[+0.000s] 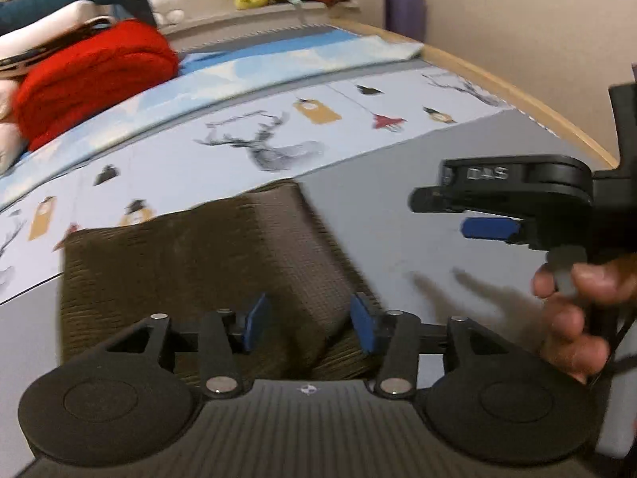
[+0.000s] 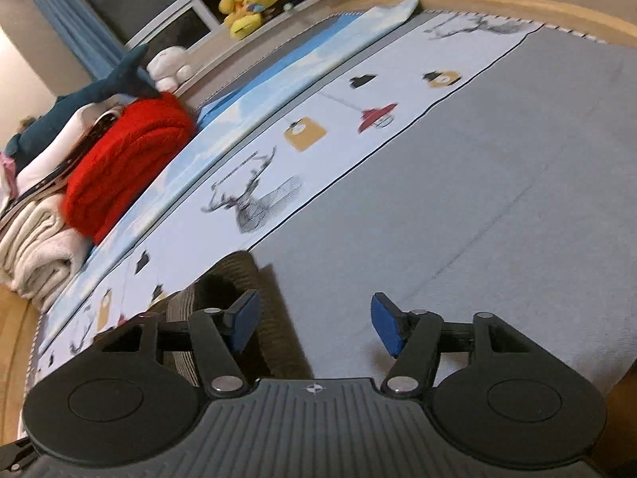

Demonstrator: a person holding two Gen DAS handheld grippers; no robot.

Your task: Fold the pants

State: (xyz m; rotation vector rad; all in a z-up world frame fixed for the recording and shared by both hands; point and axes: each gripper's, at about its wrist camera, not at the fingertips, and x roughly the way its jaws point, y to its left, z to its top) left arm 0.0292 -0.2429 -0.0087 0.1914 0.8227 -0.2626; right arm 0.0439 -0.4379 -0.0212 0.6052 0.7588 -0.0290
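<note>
The brown corduroy pants (image 1: pixel 199 263) lie folded into a thick rectangle on the grey bedsheet (image 1: pixel 418 215). My left gripper (image 1: pixel 309 324) hovers open over their near right part, blue pads apart and pressing on nothing. My right gripper (image 1: pixel 450 215) shows at the right of the left wrist view, held by a hand (image 1: pixel 573 310), over bare sheet beside the pants. In the right wrist view that right gripper (image 2: pixel 316 326) is open and empty above the grey sheet (image 2: pixel 477 199). Only a rolled edge of the pants (image 2: pixel 223 279) shows behind its left finger.
A printed white and blue cover (image 2: pixel 278 151) runs across the bed behind the pants. A red blanket (image 1: pixel 91 75) and cream folded blankets (image 2: pixel 40 247) are stacked at the left. Plush toys (image 2: pixel 251 4) sit on the sill. A wooden bed rim (image 1: pixel 517 91) and wall bound the right.
</note>
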